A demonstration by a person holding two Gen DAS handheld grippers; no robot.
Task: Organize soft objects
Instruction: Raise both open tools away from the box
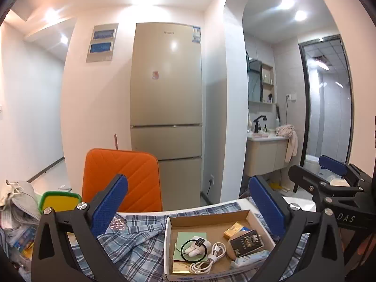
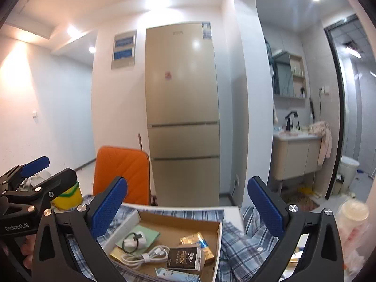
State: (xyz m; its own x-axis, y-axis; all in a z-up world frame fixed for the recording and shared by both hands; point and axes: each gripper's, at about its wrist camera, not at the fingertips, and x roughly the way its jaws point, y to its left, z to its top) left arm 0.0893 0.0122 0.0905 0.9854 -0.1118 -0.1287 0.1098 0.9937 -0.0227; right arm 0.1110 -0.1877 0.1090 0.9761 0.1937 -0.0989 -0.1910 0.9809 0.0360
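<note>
A blue plaid shirt (image 1: 136, 242) lies crumpled on the table under and around a shallow cardboard box (image 1: 206, 221); it also shows in the right wrist view (image 2: 244, 239). The box (image 2: 218, 239) holds a white cable (image 1: 211, 258), a black packet (image 1: 246, 242), gold packets and a green card. My left gripper (image 1: 188, 202) is open and empty, held above the shirt and box. My right gripper (image 2: 188, 202) is open and empty above the box. Each gripper shows at the edge of the other's view.
An orange chair back (image 1: 122, 178) stands behind the table. A green and yellow bin (image 1: 58, 202) and a pile of cloth and papers (image 1: 16, 206) sit at the left. A tall fridge (image 1: 166, 89) stands beyond. A plastic cup (image 2: 352, 213) is at the right.
</note>
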